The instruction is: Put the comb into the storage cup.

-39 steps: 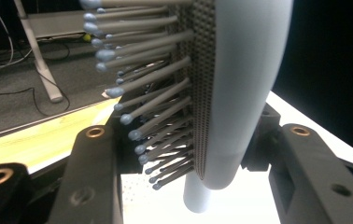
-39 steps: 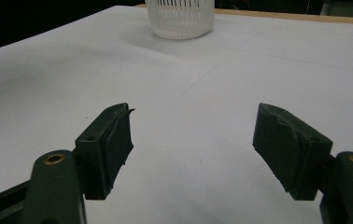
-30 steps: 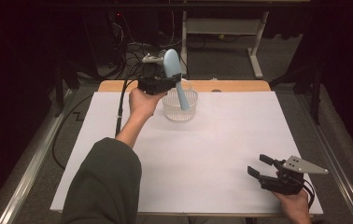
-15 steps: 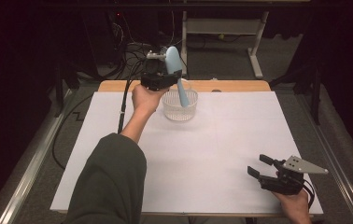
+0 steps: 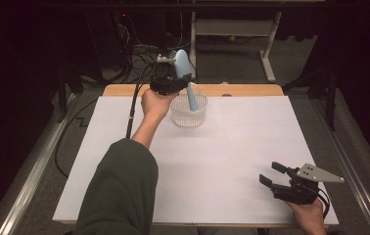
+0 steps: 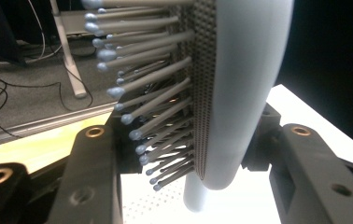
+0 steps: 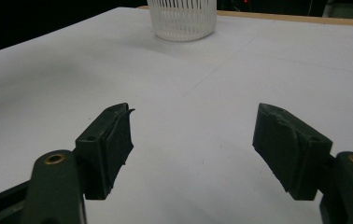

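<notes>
1. Hairbrush (image 5: 184, 73): pale blue plastic, ball-tipped bristles, clamped in left gripper (image 5: 173, 84) above ribbed white basket (image 5: 189, 110) near the desk's far edge.
2. Right gripper (image 5: 272, 174): jaws apart, near corner.

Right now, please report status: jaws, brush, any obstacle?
Left gripper shut on hairbrush, handle down inside white basket. Right gripper open, holding nothing, near table corner. No obstacle seen.

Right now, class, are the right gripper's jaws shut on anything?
No: the right gripper has its jaws spread wide over bare white table.
</notes>
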`<state>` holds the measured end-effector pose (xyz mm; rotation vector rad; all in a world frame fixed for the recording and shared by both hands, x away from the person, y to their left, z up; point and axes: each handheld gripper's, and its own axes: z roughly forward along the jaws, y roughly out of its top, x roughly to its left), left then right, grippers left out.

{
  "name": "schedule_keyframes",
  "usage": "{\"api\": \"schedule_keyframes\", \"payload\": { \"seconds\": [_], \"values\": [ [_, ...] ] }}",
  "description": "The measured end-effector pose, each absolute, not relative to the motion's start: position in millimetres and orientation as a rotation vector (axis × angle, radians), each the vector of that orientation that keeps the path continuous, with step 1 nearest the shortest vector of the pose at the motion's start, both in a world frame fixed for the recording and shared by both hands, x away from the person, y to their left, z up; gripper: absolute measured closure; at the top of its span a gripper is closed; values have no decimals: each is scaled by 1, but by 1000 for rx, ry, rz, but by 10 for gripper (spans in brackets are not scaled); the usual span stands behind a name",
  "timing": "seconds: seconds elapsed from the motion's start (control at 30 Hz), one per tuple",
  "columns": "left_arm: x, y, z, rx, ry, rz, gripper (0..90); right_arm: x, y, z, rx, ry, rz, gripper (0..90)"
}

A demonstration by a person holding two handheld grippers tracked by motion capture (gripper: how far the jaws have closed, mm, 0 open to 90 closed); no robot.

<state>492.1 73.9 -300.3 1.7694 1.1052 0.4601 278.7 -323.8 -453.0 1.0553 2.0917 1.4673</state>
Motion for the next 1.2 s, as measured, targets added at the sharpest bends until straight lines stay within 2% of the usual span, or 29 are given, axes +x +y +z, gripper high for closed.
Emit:
{"api": "schedule_keyframes", "payload": {
  "seconds": [1.2],
  "values": [
    [502,62,-331,1790,1151,441,499,278,-324,-452,1042,2090,1469,288]
  ]
}}
